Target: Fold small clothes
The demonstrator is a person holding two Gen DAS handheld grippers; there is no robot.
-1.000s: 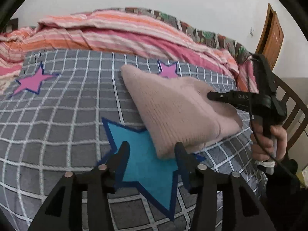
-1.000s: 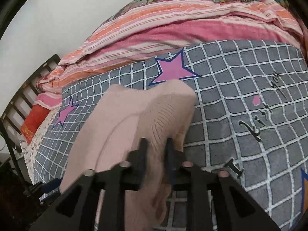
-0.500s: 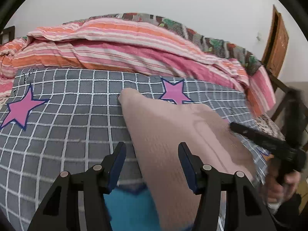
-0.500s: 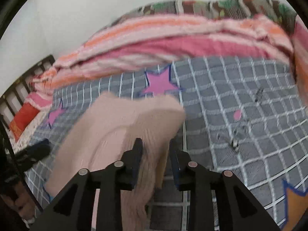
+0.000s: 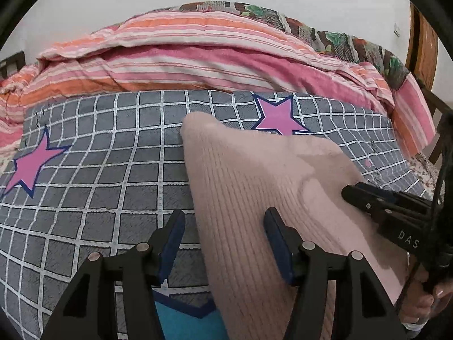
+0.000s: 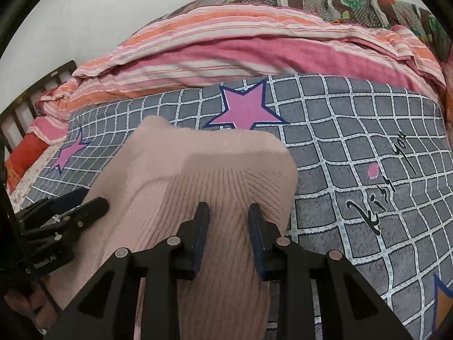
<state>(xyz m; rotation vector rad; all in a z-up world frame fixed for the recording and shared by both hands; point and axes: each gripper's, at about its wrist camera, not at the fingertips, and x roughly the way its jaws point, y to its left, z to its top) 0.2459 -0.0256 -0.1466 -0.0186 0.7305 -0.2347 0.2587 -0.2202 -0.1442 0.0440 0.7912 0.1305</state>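
Sweater [image 5: 254, 198] lies on the bed [image 5: 113, 170] below the pink star [image 5: 279, 117]; my left gripper [image 5: 223, 243] jaws are opening astride its edge; right gripper [image 6: 228, 226] jaws part-open over a ridge, unpinched; released knit could spring unfolded.

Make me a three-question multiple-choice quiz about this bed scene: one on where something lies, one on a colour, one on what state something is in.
1. Where does the pink knitted garment lie?
A. On the grey checked bedspread
B. On a chair
C. On the floor

2. What colour is the star just beyond the garment's far edge?
A. Yellow
B. Pink with a dark blue outline
C. Green

3. How does the right gripper stand?
A. Out of sight
B. Clamped on a striped pillow
C. Jaws apart over the garment, not pinching it

Answers: 1 A, the knit rests on the grid-patterned cover. 2 B, the star is pink, edged in blue. 3 C, a gap shows between its fingers, with ribbed knit visible through it.
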